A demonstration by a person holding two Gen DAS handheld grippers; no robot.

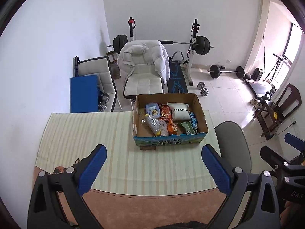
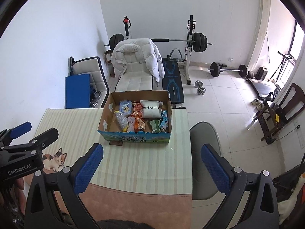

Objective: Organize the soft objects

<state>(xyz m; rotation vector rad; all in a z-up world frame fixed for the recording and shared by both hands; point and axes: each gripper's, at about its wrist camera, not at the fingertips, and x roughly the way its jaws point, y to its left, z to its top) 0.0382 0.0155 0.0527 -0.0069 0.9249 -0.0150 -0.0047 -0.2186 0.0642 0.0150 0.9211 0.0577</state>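
Note:
A cardboard box (image 1: 201, 112) stands at the far side of the striped table (image 1: 95, 133). It holds several soft packs: a white pillow pack (image 1: 180, 111), a blue pouch (image 1: 152, 110), orange snack bags (image 1: 171, 127) and a clear bag of grey beads (image 1: 152, 125). The box also shows in the right wrist view (image 2: 169, 105). My left gripper (image 1: 154, 152) is open and empty, well short of the box. My right gripper (image 2: 152, 152) is open and empty above the table's near right part. A cat plush (image 2: 55, 159) lies at the near left of the table.
A grey chair (image 2: 205, 156) stands at the table's right side. A white chair with a padded jacket (image 1: 144, 61) stands behind the box. Weight bench, barbells and dumbbells (image 1: 203, 90) fill the floor behind.

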